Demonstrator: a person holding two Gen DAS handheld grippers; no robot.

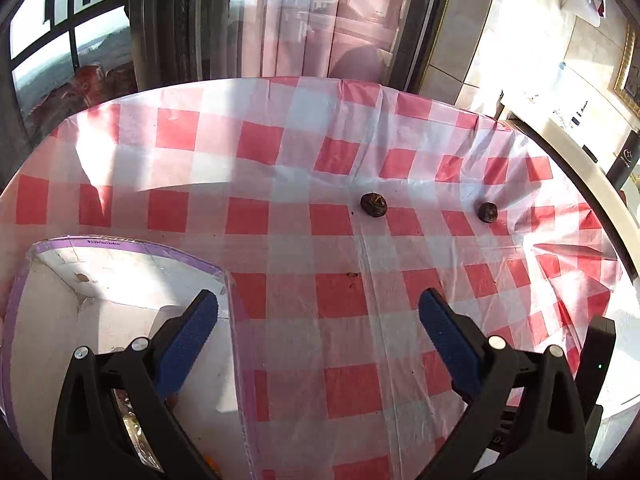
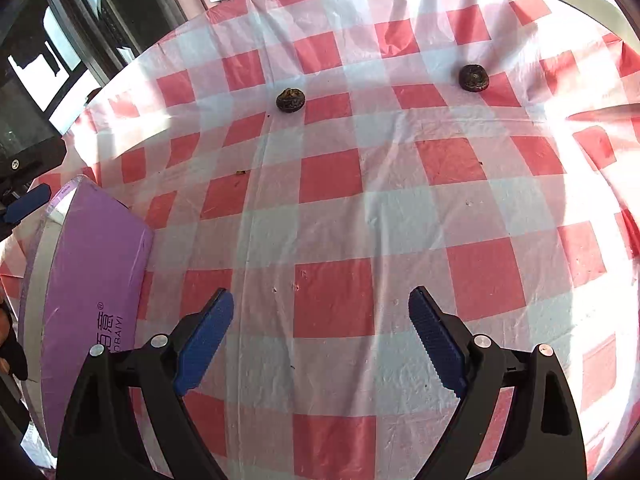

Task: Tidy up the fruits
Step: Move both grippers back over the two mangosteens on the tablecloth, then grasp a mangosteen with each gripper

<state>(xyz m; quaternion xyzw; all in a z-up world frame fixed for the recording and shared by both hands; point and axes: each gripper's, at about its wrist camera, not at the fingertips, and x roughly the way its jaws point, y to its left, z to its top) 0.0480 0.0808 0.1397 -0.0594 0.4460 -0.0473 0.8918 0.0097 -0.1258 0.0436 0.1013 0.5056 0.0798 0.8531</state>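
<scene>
Two small dark brown round fruits lie on the red-and-white checked tablecloth. In the left wrist view one fruit [image 1: 373, 205] is at centre and the other fruit [image 1: 487, 212] to its right. In the right wrist view they appear as the left fruit [image 2: 291, 100] and the right fruit [image 2: 473, 77], far ahead. A purple-rimmed white box [image 1: 132, 246] sits at lower left, its purple side [image 2: 92, 248] facing the right wrist view. My left gripper [image 1: 318, 308] is open and empty, its left finger over the box. My right gripper [image 2: 321, 307] is open and empty above the cloth.
The round table's edge [image 1: 568, 168] curves close behind the right fruit, with a white wall and furniture beyond. Dark window frames [image 1: 168, 20] stand behind the table. The left gripper's blue fingertip [image 2: 28, 202] shows at the left edge of the right wrist view.
</scene>
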